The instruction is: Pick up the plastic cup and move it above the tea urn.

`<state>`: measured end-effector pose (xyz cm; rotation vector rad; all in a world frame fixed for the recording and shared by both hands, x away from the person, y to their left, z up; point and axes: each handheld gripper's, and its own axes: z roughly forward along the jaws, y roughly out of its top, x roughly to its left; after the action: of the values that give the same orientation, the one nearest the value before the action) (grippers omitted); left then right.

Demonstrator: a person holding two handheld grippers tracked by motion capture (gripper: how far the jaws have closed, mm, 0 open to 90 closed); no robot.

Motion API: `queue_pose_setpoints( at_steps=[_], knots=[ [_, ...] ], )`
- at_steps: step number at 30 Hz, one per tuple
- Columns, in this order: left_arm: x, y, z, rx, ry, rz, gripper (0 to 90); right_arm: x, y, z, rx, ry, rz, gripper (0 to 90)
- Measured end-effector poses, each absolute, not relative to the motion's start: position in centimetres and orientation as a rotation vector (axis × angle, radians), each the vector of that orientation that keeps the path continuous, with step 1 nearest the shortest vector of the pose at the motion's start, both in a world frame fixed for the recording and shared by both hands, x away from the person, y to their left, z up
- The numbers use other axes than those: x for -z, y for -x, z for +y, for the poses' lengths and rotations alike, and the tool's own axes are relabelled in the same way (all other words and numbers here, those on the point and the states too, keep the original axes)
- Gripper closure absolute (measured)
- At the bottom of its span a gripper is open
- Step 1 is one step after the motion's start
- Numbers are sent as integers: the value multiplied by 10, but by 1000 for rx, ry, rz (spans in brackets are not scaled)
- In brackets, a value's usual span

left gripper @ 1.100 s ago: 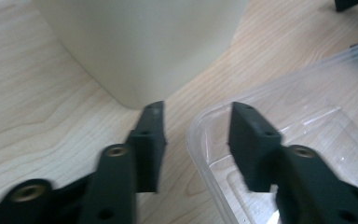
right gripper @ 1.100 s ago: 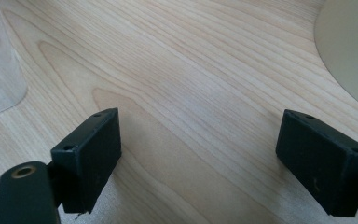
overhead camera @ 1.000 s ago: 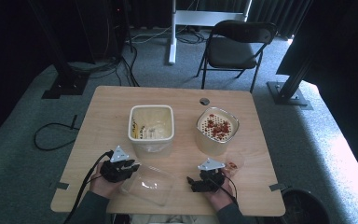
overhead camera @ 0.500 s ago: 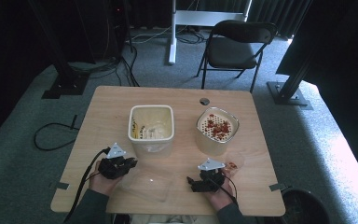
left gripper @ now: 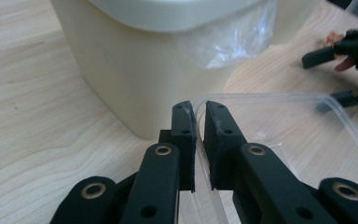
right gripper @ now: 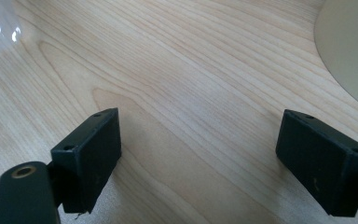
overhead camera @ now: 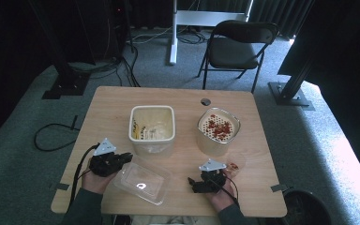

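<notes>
A clear plastic lid (overhead camera: 143, 180) lies on the wooden table (overhead camera: 112, 108) near its front edge, between my two hands. My left gripper (overhead camera: 122, 159) has just been closing and is now shut on the lid's left rim. In the left gripper view the thin clear rim (left gripper: 284, 126) runs between the gripper's (left gripper: 200, 105) two pads. Right behind it stands a square cream container (overhead camera: 152, 146), whose wall (left gripper: 130, 79) looms close. My right gripper (overhead camera: 193, 183) rests open to the right of the lid, with bare wood between its jaws (right gripper: 200, 140).
A round cream container (overhead camera: 206, 140) topped with red pieces stands at the right, its edge (right gripper: 354, 56) near my right gripper. A small clear wrapper with red bits (overhead camera: 234, 165) lies beside my right hand. A chair (overhead camera: 241, 44) stands beyond the table.
My left gripper has closed on the lid's left rim and risen slightly with it. The right gripper has stayed in place.
</notes>
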<state>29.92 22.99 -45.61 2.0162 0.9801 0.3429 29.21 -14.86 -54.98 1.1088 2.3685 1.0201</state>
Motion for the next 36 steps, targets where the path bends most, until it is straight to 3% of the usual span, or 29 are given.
queue_pose_setpoints(
  at_steps=[18,36],
  knots=[
    [426,-293,255,-393,-1970,992,841,550,-293,-149,-1018,-1116,2363,137],
    [371,-301,276,-415,-1860,928,841,550,-293,-148,-1017,-1122,2361,136]
  ],
)
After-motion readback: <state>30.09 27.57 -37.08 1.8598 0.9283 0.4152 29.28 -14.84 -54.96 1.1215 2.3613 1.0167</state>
